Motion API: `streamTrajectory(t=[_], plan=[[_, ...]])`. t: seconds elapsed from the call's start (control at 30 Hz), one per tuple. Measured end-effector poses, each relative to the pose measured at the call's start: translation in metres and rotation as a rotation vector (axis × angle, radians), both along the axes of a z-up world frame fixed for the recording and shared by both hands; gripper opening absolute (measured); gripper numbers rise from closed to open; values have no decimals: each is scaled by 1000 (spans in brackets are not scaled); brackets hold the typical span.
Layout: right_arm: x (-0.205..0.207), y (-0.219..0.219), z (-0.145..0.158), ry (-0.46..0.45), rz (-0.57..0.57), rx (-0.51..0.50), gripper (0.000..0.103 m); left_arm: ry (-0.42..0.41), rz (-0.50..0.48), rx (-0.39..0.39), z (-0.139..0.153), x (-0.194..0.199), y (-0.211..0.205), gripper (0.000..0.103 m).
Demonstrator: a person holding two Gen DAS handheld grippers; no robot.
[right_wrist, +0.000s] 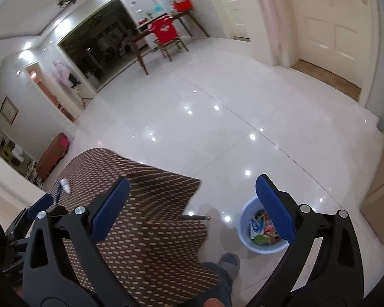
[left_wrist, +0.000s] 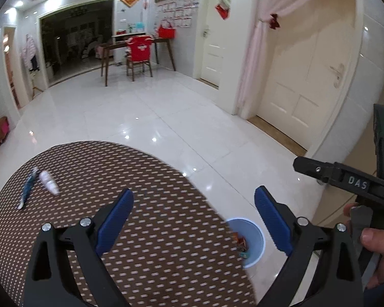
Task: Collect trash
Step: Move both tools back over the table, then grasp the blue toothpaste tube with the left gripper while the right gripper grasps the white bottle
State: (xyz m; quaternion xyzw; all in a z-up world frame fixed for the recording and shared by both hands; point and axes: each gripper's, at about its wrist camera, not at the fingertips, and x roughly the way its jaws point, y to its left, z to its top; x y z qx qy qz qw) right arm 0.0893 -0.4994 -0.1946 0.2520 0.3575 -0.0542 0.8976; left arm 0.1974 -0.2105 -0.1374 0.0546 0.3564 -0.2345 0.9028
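Note:
A light blue bin [right_wrist: 262,230] with several wrappers inside stands on the white floor beside the round table [right_wrist: 146,230]; in the left wrist view the bin [left_wrist: 253,243] peeks out past the table edge. Two pieces of trash lie on the brown patterned tablecloth at the far left: a blue wrapper [left_wrist: 28,186] and a white crumpled wrapper [left_wrist: 48,183], seen small together as the trash [right_wrist: 64,186] in the right wrist view. My left gripper [left_wrist: 194,217] hangs open over the table's right edge, nothing between its fingers. My right gripper [right_wrist: 192,206] is wide open and empty above the bin.
The right gripper's black body [left_wrist: 345,179] and a hand [left_wrist: 379,243] fill the left wrist view's right side. A slippered foot [right_wrist: 229,262] stands by the bin. A closed door [left_wrist: 312,76], a desk with a red-covered chair [left_wrist: 139,51] and a low bench [right_wrist: 53,153] border the open tiled floor.

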Motion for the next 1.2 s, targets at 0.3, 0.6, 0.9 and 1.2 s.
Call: streamTrajectory(t=[0.3, 0.6, 0.9, 1.2], plan=[[29, 69, 19, -22, 118, -34, 97, 2, 126, -48, 4, 6, 72, 94], [60, 142, 27, -26, 261, -80, 97, -9, 243, -72, 3, 12, 143, 94], [94, 209, 16, -3, 405, -130, 97, 25, 376, -74, -20, 27, 218, 94], [143, 281, -4, 35, 531, -173, 97, 54, 457, -44, -42, 62, 270, 93]])
